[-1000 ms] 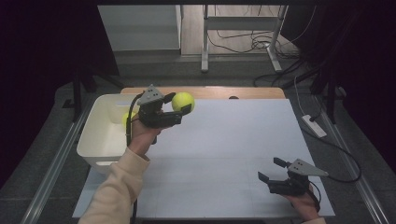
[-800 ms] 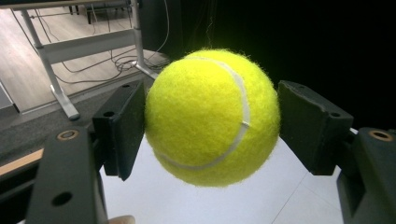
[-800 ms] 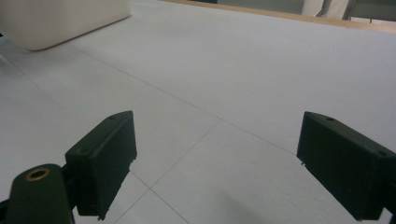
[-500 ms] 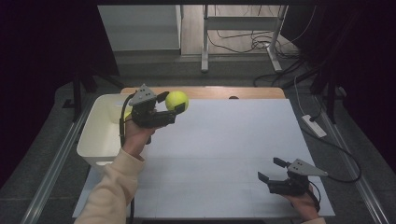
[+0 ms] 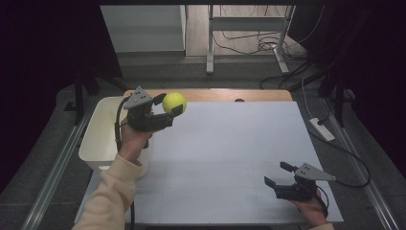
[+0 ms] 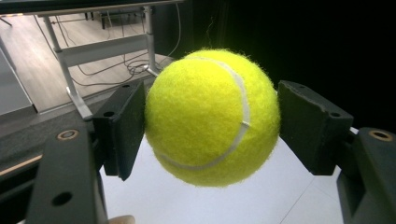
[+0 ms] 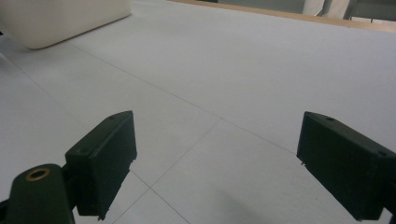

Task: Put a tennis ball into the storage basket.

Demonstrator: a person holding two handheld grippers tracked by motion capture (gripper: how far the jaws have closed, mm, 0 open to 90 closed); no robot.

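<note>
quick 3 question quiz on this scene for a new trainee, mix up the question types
1. True or false: the left gripper holds the tennis ball between its jaws, lifted off the white table.
2. How do the jaws of the right gripper stand?
A. spread apart with nothing between them
B. shut on a ball
C. shut on the bin's rim
3. Fill in: the white bin sits at the table's ______ edge in the high view.

Key
1. True. In the left gripper view the ball is pressed between both pads.
2. A. The right gripper view shows bare table between the jaws.
3. Left.
</note>
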